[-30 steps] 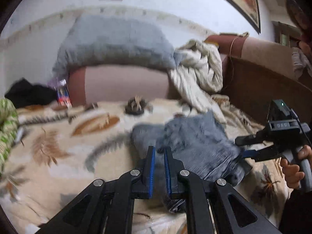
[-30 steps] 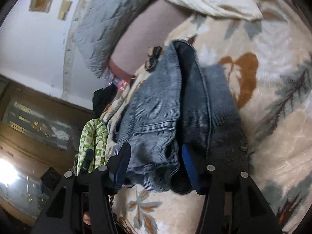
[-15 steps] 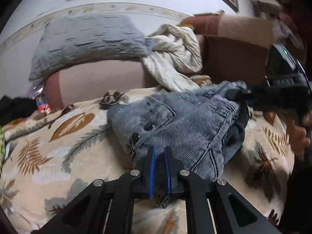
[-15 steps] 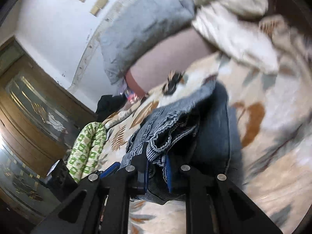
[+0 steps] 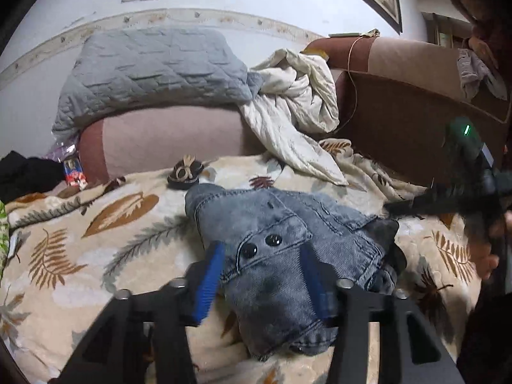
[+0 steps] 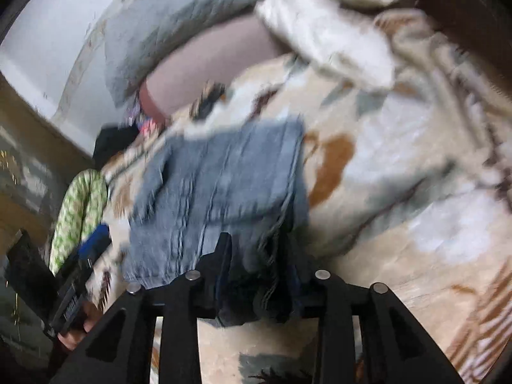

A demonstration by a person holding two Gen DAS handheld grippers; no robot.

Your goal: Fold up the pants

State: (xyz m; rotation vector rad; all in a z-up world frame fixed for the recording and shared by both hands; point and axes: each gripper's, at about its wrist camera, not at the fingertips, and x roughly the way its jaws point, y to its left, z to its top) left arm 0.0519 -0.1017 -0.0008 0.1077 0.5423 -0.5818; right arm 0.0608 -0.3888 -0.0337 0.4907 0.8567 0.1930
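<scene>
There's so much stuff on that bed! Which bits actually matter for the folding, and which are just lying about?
Part of the job:
- the denim pants, folded in a bundle on the blanket
- left gripper, jaws open around the bundle
- right gripper, jaws open too

Just lying about:
- grey quilted pillow
- crumpled cream sheet
- dark hair clip
- leaf-print blanket

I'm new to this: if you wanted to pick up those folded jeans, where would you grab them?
Grip the jeans at the thick near edge, where the folded layers bunch. Come in low from the near side, as the left tool sits: its open jaws already straddle that bundle, so closing catches every layer.
</scene>
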